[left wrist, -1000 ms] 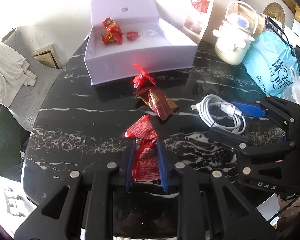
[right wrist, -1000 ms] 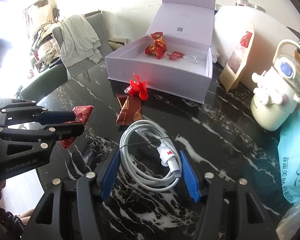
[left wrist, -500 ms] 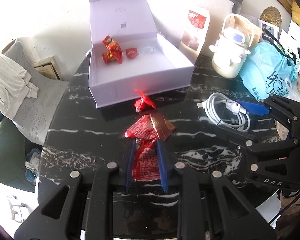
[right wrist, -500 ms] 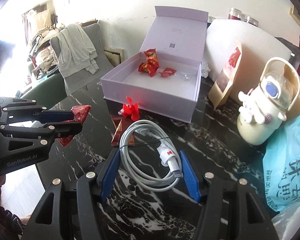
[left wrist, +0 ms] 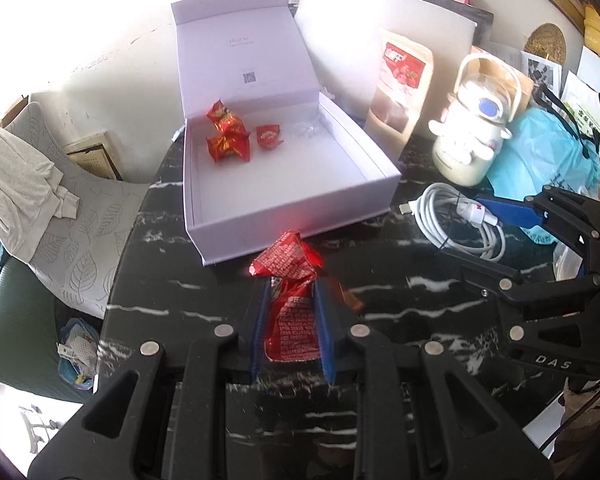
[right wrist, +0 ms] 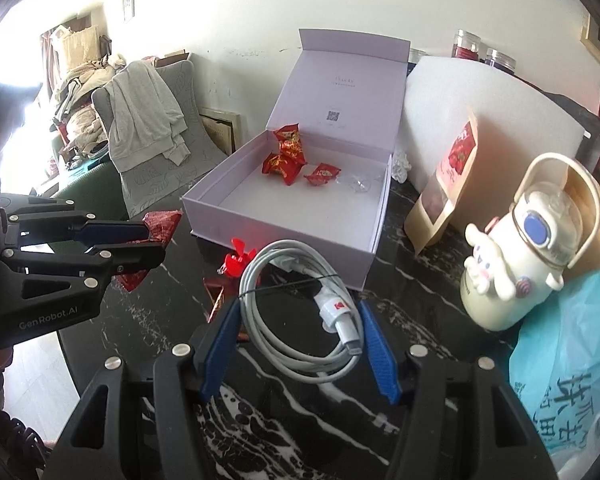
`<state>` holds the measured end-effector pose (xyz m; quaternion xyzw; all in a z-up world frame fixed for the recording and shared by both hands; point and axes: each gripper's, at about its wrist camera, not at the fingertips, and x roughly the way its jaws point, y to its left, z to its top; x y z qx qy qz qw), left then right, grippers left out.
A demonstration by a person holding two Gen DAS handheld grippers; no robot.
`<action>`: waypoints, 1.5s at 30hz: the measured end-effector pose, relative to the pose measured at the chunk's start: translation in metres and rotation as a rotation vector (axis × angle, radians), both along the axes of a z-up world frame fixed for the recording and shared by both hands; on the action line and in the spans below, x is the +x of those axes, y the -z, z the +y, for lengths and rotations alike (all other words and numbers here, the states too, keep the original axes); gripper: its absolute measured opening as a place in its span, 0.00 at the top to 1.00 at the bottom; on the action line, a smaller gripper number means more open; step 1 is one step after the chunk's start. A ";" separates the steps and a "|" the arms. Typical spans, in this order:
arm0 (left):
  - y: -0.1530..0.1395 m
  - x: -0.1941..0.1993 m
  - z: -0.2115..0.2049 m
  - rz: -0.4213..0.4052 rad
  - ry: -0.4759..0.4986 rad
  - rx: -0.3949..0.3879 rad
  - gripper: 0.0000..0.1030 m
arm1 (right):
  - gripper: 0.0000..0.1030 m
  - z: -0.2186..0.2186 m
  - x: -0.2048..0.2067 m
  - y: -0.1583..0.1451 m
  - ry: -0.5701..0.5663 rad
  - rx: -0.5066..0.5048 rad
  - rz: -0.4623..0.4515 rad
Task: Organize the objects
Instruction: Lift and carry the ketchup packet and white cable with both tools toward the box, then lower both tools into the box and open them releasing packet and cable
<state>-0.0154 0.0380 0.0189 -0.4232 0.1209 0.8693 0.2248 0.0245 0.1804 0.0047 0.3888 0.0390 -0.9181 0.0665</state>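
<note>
Red snack packet (left wrist: pixel 290 312) and coiled white cable (right wrist: pixel 300 316) lifted; lavender box (left wrist: pixel 292 184) open.

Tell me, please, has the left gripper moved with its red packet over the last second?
Yes. The left gripper, shut on the red packet, has moved toward the open white box, whose front wall now sits much nearer its fingers.

White character kettle (right wrist: pixel 516 264), blue plastic bag (right wrist: pixel 572 364), draped chair (right wrist: pixel 148 128)
</note>
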 end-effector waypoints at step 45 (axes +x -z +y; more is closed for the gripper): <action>-0.030 -0.181 0.047 0.088 0.052 -0.028 0.79 | 0.41 0.031 -0.182 -0.044 -0.017 0.024 0.080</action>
